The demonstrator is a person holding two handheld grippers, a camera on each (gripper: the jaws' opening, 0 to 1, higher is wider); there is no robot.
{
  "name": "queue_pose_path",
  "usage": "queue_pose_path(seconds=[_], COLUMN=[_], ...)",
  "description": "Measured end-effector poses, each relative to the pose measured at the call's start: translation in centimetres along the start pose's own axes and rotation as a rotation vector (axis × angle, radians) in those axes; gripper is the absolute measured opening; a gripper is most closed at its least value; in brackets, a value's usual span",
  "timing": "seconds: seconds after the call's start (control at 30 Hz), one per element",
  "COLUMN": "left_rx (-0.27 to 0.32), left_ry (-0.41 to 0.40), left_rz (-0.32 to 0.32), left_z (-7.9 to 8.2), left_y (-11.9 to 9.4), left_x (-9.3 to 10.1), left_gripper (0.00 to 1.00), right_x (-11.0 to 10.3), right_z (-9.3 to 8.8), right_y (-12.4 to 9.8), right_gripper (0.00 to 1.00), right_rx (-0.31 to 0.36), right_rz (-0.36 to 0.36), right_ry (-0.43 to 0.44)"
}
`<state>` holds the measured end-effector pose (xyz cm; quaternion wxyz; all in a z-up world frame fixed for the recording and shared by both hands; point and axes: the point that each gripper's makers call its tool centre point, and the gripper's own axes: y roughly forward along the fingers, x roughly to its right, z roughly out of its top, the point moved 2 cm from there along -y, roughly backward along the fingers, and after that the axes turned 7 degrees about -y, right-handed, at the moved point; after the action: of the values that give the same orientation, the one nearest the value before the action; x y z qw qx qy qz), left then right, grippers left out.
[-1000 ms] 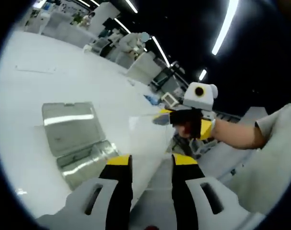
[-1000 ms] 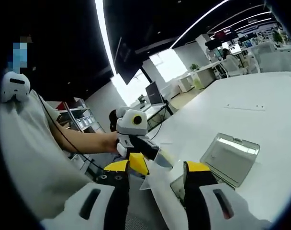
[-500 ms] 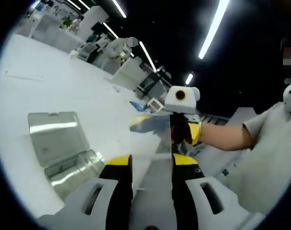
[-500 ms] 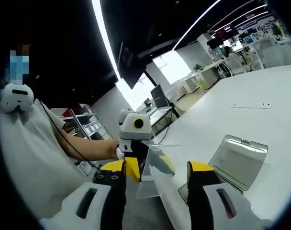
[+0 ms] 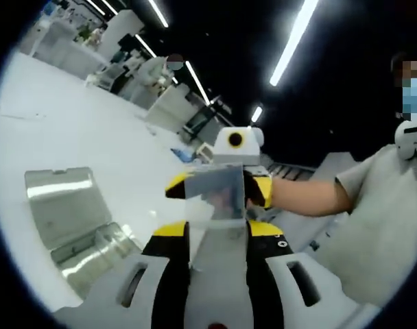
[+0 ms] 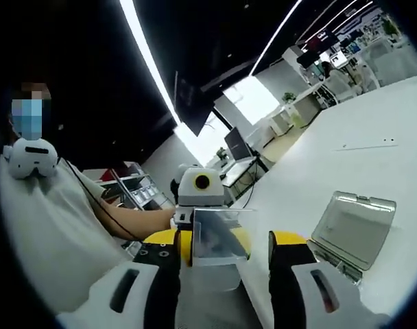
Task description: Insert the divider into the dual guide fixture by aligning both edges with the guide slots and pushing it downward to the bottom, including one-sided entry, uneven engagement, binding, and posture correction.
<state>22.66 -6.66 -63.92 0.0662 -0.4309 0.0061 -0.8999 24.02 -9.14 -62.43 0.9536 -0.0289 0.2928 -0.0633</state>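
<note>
— Turning square-on to both cameras now, the clear thin plastic divider sheet (image 5: 219,199) was edge-on and slanting half a second back. In the left gripper view it is standing just beyond the tips of the left gripper (image 5: 217,229), between its yellow-tipped fingers.

— And in the right gripper view?

— Same sheet (image 6: 217,236), sitting up between the fingers of the right gripper (image 6: 225,240), whose camera is now looking straight through it. Each gripper is facing the other across the sheet: the right one (image 5: 219,188) is showing behind the divider, the left one (image 6: 201,233) likewise.

— Are the fingers gripping it?

— Both pairs are standing fairly wide apart; whether either is actually pinching the sheet, I cannot tell.

— What else is around?

— The open clear plastic hinged box (image 5: 75,223) is lying on the white table (image 5: 71,137), off to the left of the left fingers, and to the right of the right fingers (image 6: 349,229). Its inner slots are too blurred to make out.
</note>
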Motion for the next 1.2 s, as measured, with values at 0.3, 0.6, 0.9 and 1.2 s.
queue_pose_path(seconds=[0.3, 0.6, 0.9, 1.2], left_rx=[-0.008, -0.01, -0.004, -0.011], left_ry=[0.0, -0.008, -0.022, -0.045], left_rz=[-0.021, -0.021, -0.029, -0.041], left_z=[-0.07, -0.06, 0.07, -0.03], left_y=[0.25, 0.13, 0.28, 0.52], left_x=[0.47, 0.43, 0.57, 0.74], left_gripper=[0.28, 0.28, 0.28, 0.28], right_x=[-0.24, -0.47, -0.56, -0.59], right_z=[0.33, 0.38, 0.63, 0.63], right_y=[0.04, 0.21, 0.11, -0.11], right_gripper=[0.39, 0.32, 0.32, 0.33], right_rx=[0.023, 0.036, 0.049, 0.049], right_rz=[0.019, 0.042, 0.044, 0.043], right_ry=[0.021, 0.03, 0.037, 0.035])
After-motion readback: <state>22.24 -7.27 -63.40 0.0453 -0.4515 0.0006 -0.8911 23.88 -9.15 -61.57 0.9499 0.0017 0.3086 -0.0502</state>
